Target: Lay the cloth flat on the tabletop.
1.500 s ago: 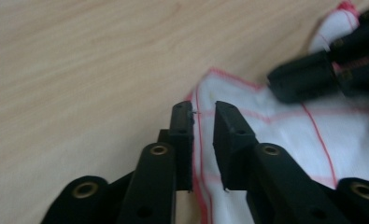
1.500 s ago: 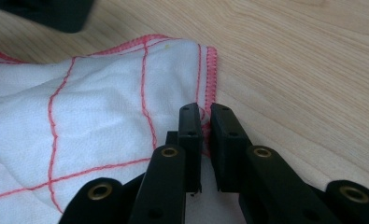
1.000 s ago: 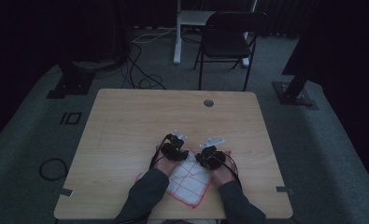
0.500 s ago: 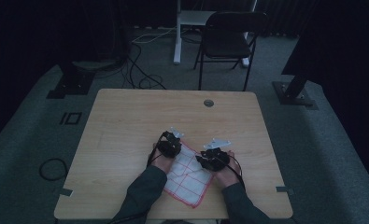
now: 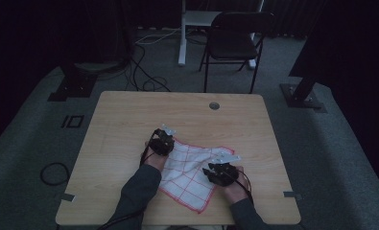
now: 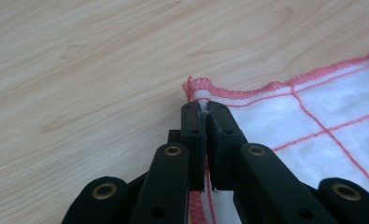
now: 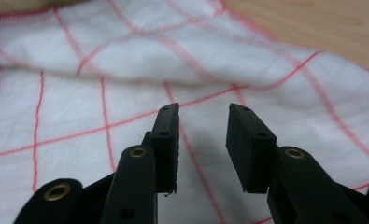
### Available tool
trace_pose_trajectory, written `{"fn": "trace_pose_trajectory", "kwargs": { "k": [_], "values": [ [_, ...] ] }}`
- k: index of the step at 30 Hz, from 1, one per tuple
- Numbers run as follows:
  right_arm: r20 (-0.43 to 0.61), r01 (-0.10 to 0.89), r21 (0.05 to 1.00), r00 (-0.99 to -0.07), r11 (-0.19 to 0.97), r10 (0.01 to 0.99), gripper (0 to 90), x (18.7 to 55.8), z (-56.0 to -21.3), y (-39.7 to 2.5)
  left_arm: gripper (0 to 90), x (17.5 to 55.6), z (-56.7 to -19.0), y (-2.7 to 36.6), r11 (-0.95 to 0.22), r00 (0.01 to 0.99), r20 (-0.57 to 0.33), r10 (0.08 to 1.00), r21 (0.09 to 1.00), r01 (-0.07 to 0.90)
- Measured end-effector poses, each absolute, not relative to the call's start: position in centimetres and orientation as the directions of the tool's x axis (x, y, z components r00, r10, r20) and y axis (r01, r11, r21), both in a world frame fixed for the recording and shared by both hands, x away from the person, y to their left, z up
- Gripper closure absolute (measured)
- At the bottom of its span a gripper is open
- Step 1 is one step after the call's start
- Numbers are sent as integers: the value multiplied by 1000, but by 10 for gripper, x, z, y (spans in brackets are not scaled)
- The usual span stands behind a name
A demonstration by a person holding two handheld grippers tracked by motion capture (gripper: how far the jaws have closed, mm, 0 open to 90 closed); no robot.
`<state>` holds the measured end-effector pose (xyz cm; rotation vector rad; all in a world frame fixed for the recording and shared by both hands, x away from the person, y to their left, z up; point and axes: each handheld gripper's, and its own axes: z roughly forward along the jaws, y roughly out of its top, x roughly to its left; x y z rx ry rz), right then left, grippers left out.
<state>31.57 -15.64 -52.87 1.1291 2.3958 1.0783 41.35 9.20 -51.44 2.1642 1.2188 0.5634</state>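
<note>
A white cloth with a red grid and red hem (image 5: 189,167) lies spread on the wooden table (image 5: 129,124), rumpled toward its right side. My left gripper (image 5: 167,136) is at the cloth's far left corner. In the left gripper view its jaws are shut on that hemmed corner (image 6: 198,91), with my left gripper (image 6: 203,108) low over the wood. My right gripper (image 5: 216,165) hovers over the cloth's right part. The right gripper view shows my right gripper (image 7: 203,116) open above the cloth (image 7: 79,84), nothing between its jaws.
A round cable hole (image 5: 214,105) sits near the table's far edge. A dark folding chair (image 5: 232,43) and a white desk leg (image 5: 183,33) stand beyond the table. Stand bases and cables lie on the grey floor (image 5: 72,86).
The cloth has been drawn out wider to the right and now lies more spread. My right gripper moved right and toward the person, and its jaws stand apart. The left gripper kept its hold.
</note>
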Motion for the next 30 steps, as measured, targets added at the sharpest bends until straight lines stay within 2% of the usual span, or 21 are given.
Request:
{"fn": "trace_pose_trajectory", "kwargs": {
  "k": [23, 30],
  "values": [
    [3, 515, 690, -704, 508, 710, 616, 311, -537, -147, 858, 434, -518, 144, -367, 407, 100, 908, 659, 656],
    [5, 517, 689, -704, 508, 710, 619, 314, -537, -151, 817, 435, -513, 161, -331, 365, 95, 926, 666, 668]
  ]
}}
